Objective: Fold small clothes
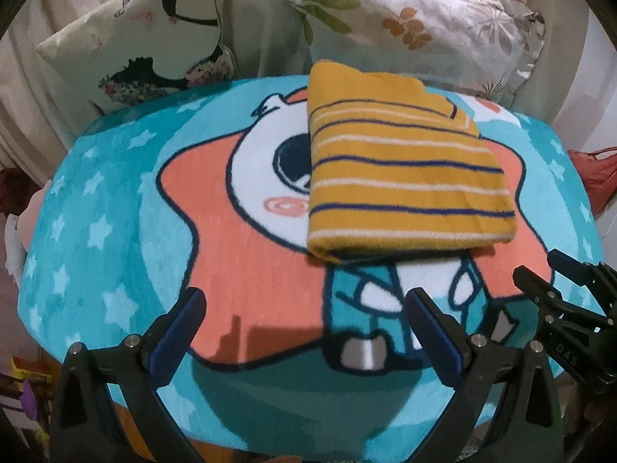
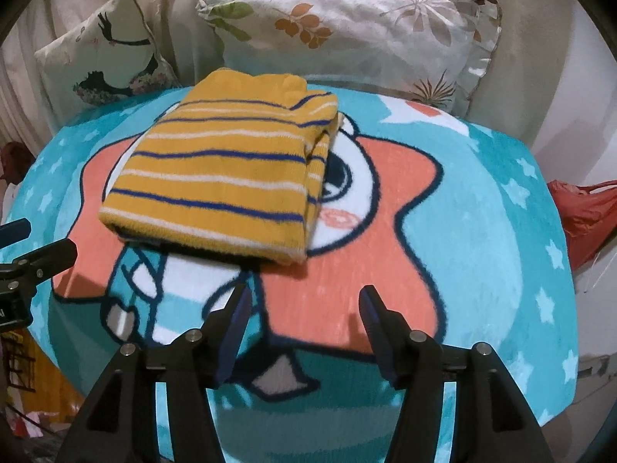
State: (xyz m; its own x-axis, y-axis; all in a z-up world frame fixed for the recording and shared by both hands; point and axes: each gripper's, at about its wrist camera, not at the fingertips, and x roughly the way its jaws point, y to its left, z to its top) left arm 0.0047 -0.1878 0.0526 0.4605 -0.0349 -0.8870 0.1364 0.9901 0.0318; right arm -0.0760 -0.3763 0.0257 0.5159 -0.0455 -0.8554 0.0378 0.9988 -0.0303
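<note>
A small mustard-yellow garment with navy and white stripes (image 1: 401, 169) lies folded into a compact rectangle on the turquoise cartoon blanket (image 1: 100, 208). It also shows in the right wrist view (image 2: 227, 177), on the blanket (image 2: 493, 231). My left gripper (image 1: 304, 301) is open and empty, held back from the garment's near edge. My right gripper (image 2: 304, 297) is open and empty, also short of the garment. The right gripper shows at the right edge of the left wrist view (image 1: 540, 270); the left gripper shows at the left edge of the right wrist view (image 2: 38, 243).
Two cushions lean at the back: one with a dark figure print (image 1: 154, 34) and a floral frilled one (image 1: 424, 27). A red bag (image 2: 586, 216) lies off the blanket's right side. Curtain folds hang behind. Clutter lies below the blanket's left edge.
</note>
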